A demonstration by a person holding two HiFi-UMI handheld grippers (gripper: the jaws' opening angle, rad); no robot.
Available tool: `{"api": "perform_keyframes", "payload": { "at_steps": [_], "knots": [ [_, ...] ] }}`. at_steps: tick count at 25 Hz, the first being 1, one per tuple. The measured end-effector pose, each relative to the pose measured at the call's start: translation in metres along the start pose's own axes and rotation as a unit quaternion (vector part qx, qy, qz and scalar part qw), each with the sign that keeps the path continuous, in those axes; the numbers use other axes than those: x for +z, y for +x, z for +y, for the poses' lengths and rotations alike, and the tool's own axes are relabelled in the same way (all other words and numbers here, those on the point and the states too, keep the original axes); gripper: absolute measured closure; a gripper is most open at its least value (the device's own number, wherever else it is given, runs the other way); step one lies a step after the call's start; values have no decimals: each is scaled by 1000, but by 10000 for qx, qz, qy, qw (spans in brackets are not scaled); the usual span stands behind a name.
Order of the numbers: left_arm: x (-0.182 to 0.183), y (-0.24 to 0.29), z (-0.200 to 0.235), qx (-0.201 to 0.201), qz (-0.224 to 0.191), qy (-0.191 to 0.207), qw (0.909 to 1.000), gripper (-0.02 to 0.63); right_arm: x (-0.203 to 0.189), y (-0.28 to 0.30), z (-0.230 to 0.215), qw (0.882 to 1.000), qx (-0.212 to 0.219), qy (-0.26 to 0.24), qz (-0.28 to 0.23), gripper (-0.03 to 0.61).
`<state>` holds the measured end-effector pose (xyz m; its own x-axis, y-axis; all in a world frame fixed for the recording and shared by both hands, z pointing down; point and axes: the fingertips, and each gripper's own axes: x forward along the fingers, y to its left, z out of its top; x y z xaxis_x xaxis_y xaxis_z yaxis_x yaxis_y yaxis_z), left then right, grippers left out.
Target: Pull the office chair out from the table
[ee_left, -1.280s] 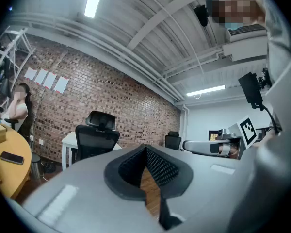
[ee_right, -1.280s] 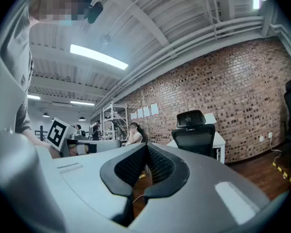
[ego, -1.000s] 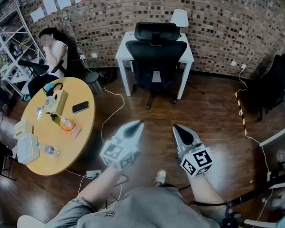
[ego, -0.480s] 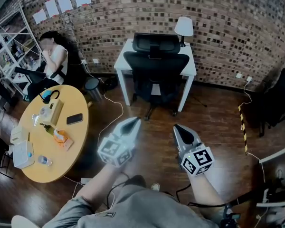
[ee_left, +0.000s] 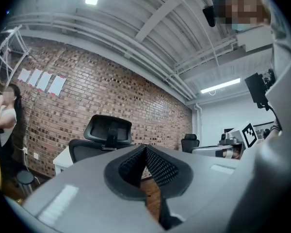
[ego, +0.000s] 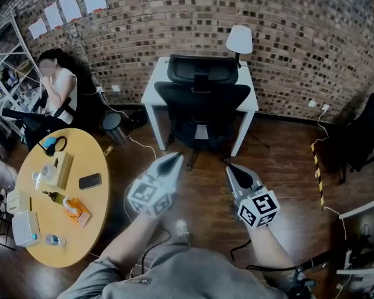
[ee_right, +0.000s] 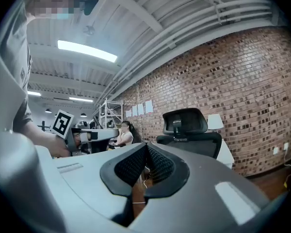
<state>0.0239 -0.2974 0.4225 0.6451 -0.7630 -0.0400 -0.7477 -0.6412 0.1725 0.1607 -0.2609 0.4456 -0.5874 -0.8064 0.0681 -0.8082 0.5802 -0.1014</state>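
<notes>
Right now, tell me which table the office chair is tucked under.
The white rectangular table, with the black office chair pushed in at its front; the round yellow table at the left has none.

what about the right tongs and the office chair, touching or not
Apart. In the right gripper view the office chair stands well beyond the tips of the shut, empty right tongs.
</notes>
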Motion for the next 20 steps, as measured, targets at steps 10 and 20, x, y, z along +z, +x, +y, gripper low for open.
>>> {"api": "perform_keyframes", "payload": {
  "at_steps": [10,20],
  "knots": [
    [10,79,126,-175,-48,275,9995,615,6,113,-63,9983,-393,-365,231,565],
    [-3,152,197,-45,270,332,9991,615,-5,191,-136,9944,-335,-831,553,557]
  ]
}}
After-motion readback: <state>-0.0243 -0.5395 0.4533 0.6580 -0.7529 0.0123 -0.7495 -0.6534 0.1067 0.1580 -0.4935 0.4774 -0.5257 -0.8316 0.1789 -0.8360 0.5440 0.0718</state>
